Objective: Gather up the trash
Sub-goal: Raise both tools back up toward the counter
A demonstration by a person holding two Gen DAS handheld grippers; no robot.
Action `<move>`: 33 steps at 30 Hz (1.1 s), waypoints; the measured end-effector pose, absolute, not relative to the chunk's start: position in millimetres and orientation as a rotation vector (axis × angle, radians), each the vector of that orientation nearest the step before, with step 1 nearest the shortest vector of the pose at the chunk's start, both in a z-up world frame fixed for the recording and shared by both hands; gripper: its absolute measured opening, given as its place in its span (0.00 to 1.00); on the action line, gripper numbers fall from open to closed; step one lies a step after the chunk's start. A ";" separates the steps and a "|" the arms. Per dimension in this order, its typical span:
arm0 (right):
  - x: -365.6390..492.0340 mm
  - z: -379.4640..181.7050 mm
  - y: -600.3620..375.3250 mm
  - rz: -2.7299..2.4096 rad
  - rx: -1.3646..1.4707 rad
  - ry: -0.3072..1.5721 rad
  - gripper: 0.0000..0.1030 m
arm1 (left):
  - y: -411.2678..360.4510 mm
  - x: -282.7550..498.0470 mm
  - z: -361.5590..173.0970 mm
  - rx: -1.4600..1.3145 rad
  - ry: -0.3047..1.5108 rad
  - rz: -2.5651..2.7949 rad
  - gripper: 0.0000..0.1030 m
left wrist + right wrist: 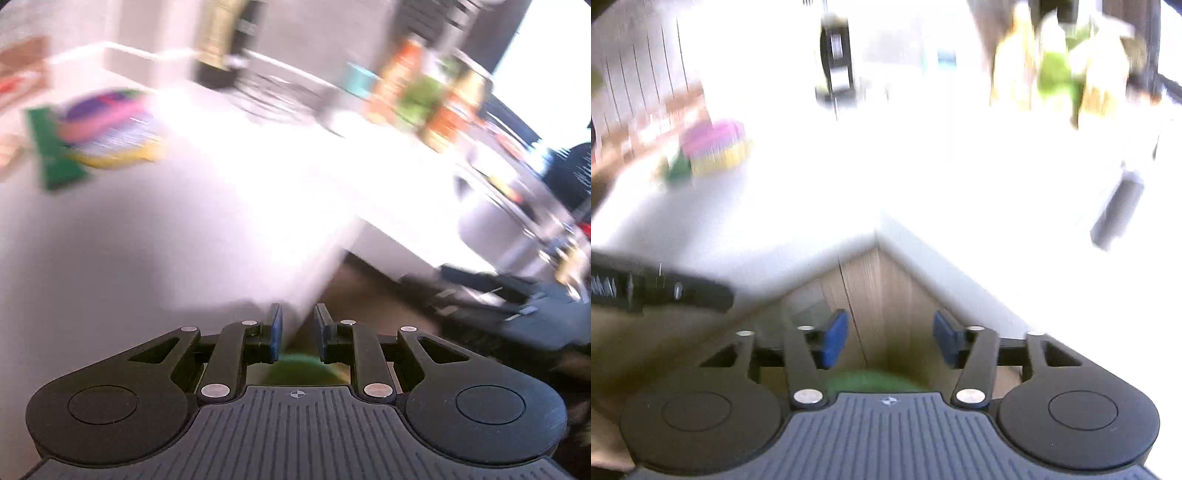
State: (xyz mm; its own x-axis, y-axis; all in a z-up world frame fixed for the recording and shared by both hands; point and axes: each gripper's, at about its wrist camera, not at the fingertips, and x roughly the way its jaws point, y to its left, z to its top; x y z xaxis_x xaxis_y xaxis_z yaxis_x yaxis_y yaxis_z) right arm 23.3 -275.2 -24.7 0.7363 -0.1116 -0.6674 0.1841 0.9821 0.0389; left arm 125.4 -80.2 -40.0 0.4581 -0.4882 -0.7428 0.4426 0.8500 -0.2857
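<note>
Left gripper: left gripper hangs over the near edge of the white counter; jaws stand a narrow gap apart with nothing between the blue pads; empty.
Right gripper: right gripper points at the inner corner of the counter where the wood-faced cabinet shows below; jaws clearly parted, nothing held.
Trash: likeliest candidate is the colourful wrapper or packet lying flat on the counter beside a green card-like piece, well apart from both grippers; seen too in the right wrist view, far left.
Progress: judged early, or between pickups; neither gripper carries anything and the packet sits untouched; no bin or bag can be made out, so what has already been collected cannot be told.
Left to do: by the look of it, reach the packet, grip it, carry it to a container not in view.
Hard to read: both views smeared by motion blur and washed out by glare on the counter; the bottles at the back are only coloured streaks; a dark cylinder at right and a green blur under each gripper cannot be identified; the black bar at the left of the right wrist view is probably the other gripper, not certain.
</note>
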 end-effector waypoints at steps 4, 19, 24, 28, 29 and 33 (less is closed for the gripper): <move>54.8 9.7 -248.2 -0.090 0.069 0.674 0.55 | -39.2 138.0 -32.1 -0.089 0.947 -0.459 0.21; 185.3 -0.1 -116.5 0.162 0.057 0.760 0.56 | 67.5 144.1 -34.0 -0.216 0.887 -0.296 0.21; 230.9 6.6 -78.9 0.247 0.056 0.774 0.57 | 88.4 139.1 -45.7 -0.258 0.903 -0.256 0.21; 279.5 0.9 -35.9 0.289 0.043 0.786 0.57 | 104.5 130.5 -49.0 -0.277 0.895 -0.241 0.21; 292.0 -1.1 -23.7 0.300 0.033 0.785 0.57 | 108.0 128.1 -48.5 -0.278 0.889 -0.239 0.21; 336.8 -13.7 15.0 0.299 -0.029 0.774 0.57 | 123.6 119.0 -49.6 -0.293 0.877 -0.215 0.21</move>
State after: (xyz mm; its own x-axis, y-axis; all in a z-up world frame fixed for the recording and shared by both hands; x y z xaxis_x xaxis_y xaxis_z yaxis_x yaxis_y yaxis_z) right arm 336.8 15.0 -13.7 0.6752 0.2552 -0.6921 -0.2764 0.9574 0.0834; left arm 119.0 123.6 -49.6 0.6218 -0.3035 -0.7220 0.0650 0.9387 -0.3387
